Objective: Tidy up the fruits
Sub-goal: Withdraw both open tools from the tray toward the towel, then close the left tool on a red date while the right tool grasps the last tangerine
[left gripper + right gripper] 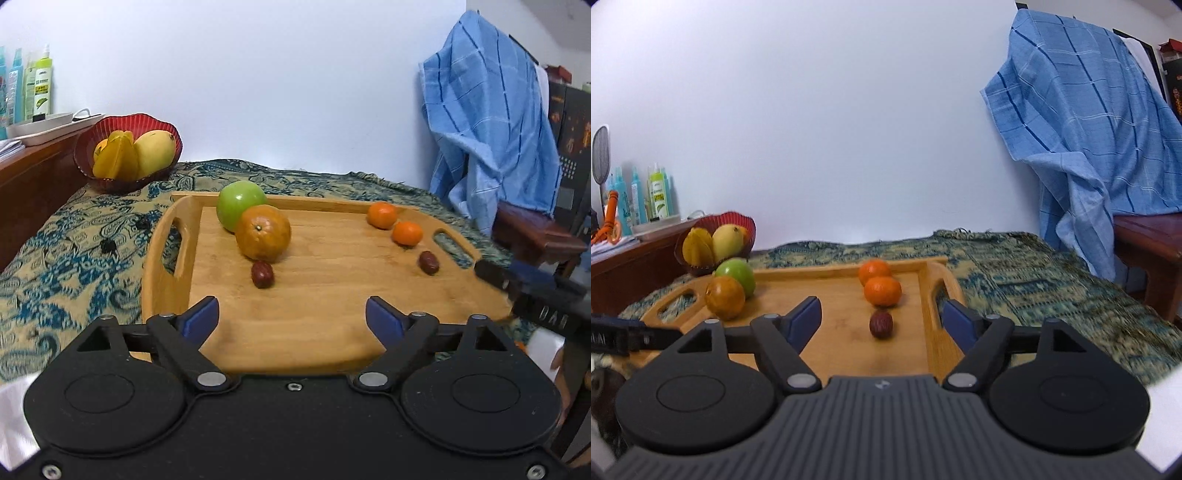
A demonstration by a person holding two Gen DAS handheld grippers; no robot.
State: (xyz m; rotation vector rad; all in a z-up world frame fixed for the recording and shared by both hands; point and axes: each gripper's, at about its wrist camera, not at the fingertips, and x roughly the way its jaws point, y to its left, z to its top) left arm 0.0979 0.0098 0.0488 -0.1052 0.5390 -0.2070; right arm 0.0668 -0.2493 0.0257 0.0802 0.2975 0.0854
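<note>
**mango_fan:** So where are we at? Closest to the cameras, both tongs are spread wide with nothing in them. The left gripper (291,317) hangs over the near edge of the wooden tray (332,332), and the right gripper (881,319) sits over the tray's right half.

**tray_guy:** Yeah, looks to me like an approach step, nothing picked up so far. Right in front of the right gripper there's a dark red jujube (881,324), pretty much lined up between the blue pads. I'd guess that's the next grab.

**mango_fan:** Makes sense. It's small and wrinkly, so the jaws need to drop low and close a long way. Going further back on that side: two mandarins (882,291) just behind it, the two fruits close together or touching, can't tell which.

**tray_guy:** On the left there's a second jujube (262,274) nearest, just in front of the big brownish orange (263,232), and a green apple (241,205) behind that, pressed up against it.

**mango_fan:** And past the tray, on the patterned cloth (74,236), the red bowl (88,144) already holds a mango (155,149) and a starfruit (116,155). Probably where things go, but that's my guess.
</note>
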